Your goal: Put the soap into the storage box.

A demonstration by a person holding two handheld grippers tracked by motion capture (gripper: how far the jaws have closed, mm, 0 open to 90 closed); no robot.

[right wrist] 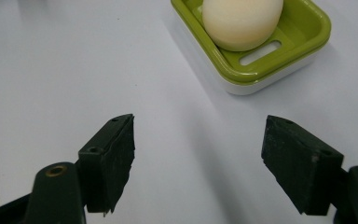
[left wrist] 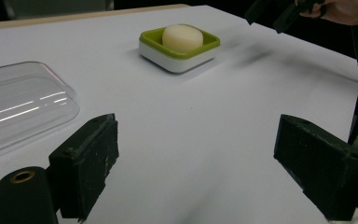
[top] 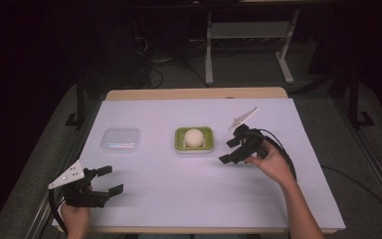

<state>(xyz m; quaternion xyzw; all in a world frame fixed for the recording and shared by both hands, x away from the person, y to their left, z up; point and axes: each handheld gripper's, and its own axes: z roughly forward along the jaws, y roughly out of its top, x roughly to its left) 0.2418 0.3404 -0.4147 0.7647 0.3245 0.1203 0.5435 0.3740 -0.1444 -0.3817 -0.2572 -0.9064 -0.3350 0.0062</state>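
covering most of the wooden table (top: pixel 194 93) is a pale white sheet (top: pixel 204 194), and everything sits on it. left of centre lies a clear plastic lid (top: pixel 121 140), flat on the sheet, well apart from the near-left gripper. at the centre of the sheet stands a green soap dish (top: pixel 194 139) with a white base, and a round cream soap bar (top: pixel 194 137) rests inside it.

the left gripper (top: pixel 107 180) is held by the person's left hand (top: pixel 74 217) at the near left edge of the sheet; its jaws stand wide apart with nothing between them, pointing right across the bare sheet. in the left gripper view the lid (left wrist: pixel 21 107) lies to the left and the dish (left wrist: pixel 179 46) is farther off.

the right gripper (top: pixel 229 151) is held by the right hand (top: pixel 273 164) just right of the dish, tilted toward it, jaws spread wide and empty, apart from the dish. in the right gripper view the dish (right wrist: pixel 261 70) and soap bar (right wrist: pixel 242 21) lie beyond the open jaws.
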